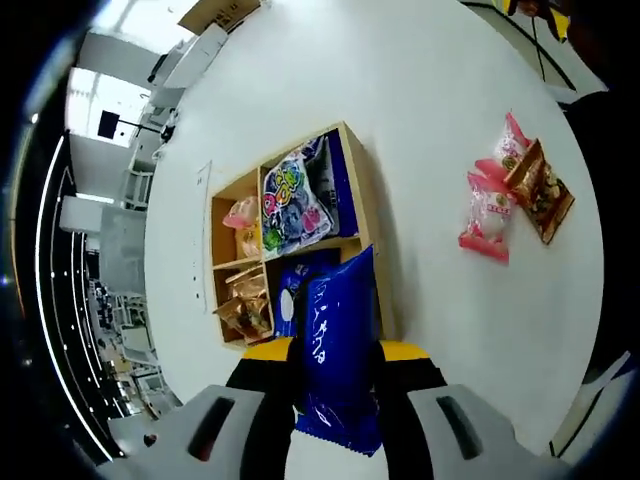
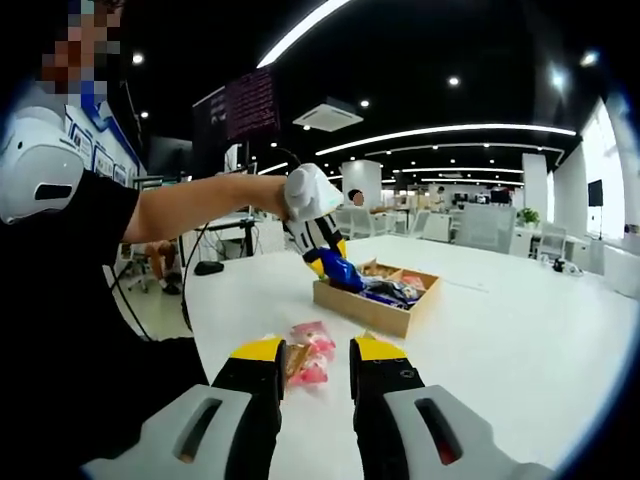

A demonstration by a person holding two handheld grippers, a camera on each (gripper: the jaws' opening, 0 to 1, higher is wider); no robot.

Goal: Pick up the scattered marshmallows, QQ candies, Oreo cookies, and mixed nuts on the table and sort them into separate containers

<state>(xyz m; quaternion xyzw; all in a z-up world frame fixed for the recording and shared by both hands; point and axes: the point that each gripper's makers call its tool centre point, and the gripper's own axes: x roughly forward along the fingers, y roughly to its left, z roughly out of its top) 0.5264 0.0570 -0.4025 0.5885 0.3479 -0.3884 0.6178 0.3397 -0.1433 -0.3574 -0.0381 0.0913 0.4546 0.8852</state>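
In the right gripper view the person's bare forearm reaches out level over the white desk, and the left hand-held gripper at its end points steeply down at the shallow wooden compartment box. That hand-held gripper is clamped on a glossy dark-blue cookie packet with white lettering; in the left gripper view the packet stands between the yellow-tipped jaws, its upper end hanging just over the near blue-filled compartment of the box. The other compartments hold a colourful purple-and-green candy bag, small pink and yellow packets and brownish nut packets. Well apart from the box on the bare desk lies a little cluster: pink-and-white wrapped marshmallow packets touching a brown-and-orange nut packet. The right hand-held gripper hovers low over the desk near the person's body, its jaws a narrow gap apart and gripping nothing; the pink packets show through that gap, lying on the desk just beyond the fingertips, between them and the box.
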